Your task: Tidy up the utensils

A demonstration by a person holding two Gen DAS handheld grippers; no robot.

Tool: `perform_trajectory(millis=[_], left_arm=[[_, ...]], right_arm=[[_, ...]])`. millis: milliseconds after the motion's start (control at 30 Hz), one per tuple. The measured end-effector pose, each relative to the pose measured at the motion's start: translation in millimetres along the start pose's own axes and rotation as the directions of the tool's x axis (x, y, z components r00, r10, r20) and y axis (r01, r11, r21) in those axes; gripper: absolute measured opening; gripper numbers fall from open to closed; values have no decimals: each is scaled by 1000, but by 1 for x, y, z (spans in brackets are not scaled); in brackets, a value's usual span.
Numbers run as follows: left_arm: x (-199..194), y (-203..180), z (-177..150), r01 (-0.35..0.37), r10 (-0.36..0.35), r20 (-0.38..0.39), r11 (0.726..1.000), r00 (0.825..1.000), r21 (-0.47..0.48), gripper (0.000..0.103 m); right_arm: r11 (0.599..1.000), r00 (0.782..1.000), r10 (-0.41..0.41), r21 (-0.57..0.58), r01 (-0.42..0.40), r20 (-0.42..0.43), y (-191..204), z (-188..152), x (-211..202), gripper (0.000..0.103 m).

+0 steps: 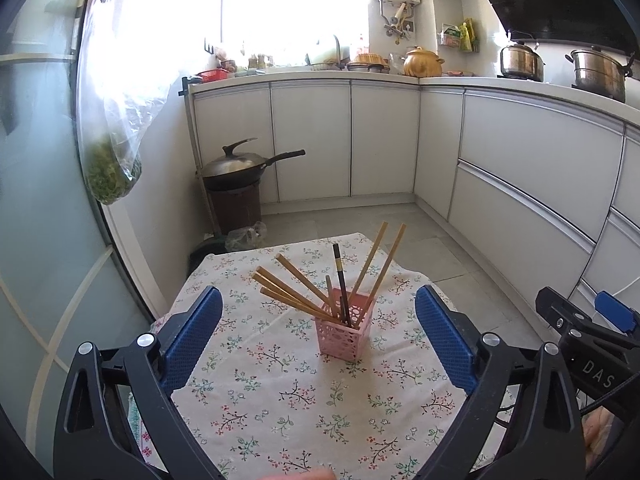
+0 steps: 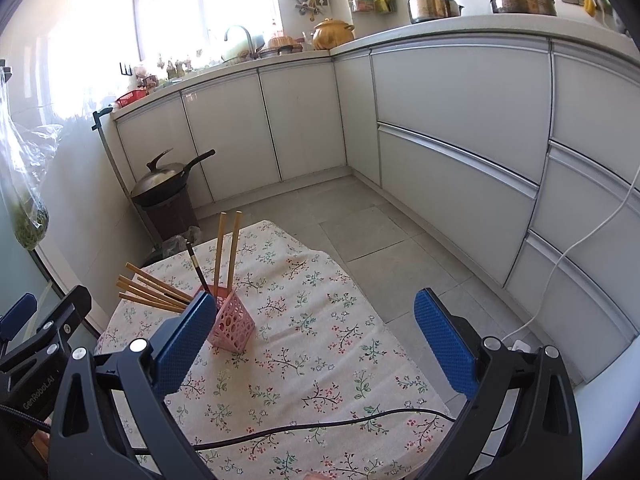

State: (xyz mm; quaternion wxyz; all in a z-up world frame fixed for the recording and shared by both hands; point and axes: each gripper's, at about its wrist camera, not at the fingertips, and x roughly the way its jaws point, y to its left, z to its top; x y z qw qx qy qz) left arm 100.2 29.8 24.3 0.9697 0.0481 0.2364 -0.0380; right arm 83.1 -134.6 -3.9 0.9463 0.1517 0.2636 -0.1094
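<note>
A pink perforated holder (image 1: 345, 330) (image 2: 232, 322) stands upright on the floral tablecloth (image 1: 304, 400) (image 2: 320, 340). Several wooden chopsticks (image 1: 294, 294) (image 2: 154, 292) and one dark chopstick (image 1: 341, 280) (image 2: 197, 266) stick out of it, fanned left and up. My left gripper (image 1: 319, 300) is open, its blue fingers wide on either side of the holder and nearer to me. My right gripper (image 2: 316, 304) is open too, with nothing between its fingers; its left finger (image 2: 182, 344) overlaps the holder's near-left side in the right wrist view. The right gripper's body shows at the left wrist view's right edge.
White kitchen cabinets (image 1: 380, 140) (image 2: 460, 128) line the back and right. A wok on a brown bin (image 1: 236, 176) (image 2: 166, 192) stands on the floor at the far left. A bag of greens (image 1: 114, 172) hangs left. A black cable (image 2: 320, 424) crosses the cloth's near part.
</note>
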Motion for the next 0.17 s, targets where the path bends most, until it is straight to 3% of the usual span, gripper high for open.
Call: perform_trajectory(millis=[167], left_arm=[[0,0,0,5,-5,-4,1000,1000,-7,96]], right_arm=[[1000,1000,1,2,-1,-3,0,0,1,97]])
